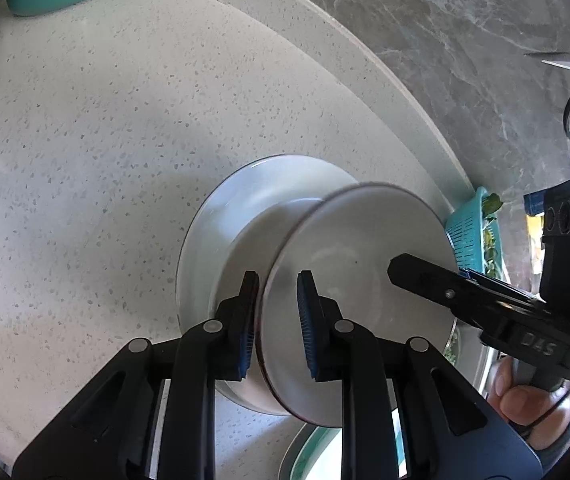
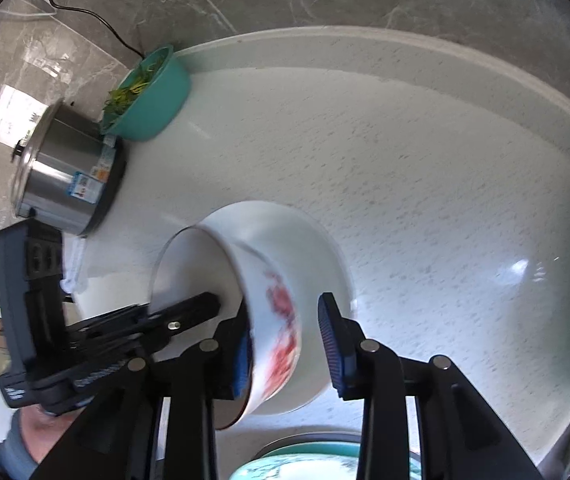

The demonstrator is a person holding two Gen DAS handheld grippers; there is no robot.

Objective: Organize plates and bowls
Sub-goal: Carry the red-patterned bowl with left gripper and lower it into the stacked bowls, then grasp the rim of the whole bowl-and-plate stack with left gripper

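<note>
Nearest our left wrist camera, the left gripper (image 1: pixel 277 320) has its jaws astride the rim of a tilted white bowl (image 1: pixel 357 280); the left pad presses the outer wall, while the right pad stands apart from the inside, so we cannot tell whether it grips. That bowl leans inside a second white bowl (image 1: pixel 237 216) on the speckled counter (image 1: pixel 85 140). The right gripper (image 1: pixel 405 268) reaches in from the right.

From the right wrist camera, the right gripper (image 2: pixel 285 344) straddles the red-patterned bowl wall (image 2: pixel 281 340), jaws apart, right pad clear of it. Beyond stand a steel pot (image 2: pixel 65 176) and a teal bowl of greens (image 2: pixel 153 96).
</note>
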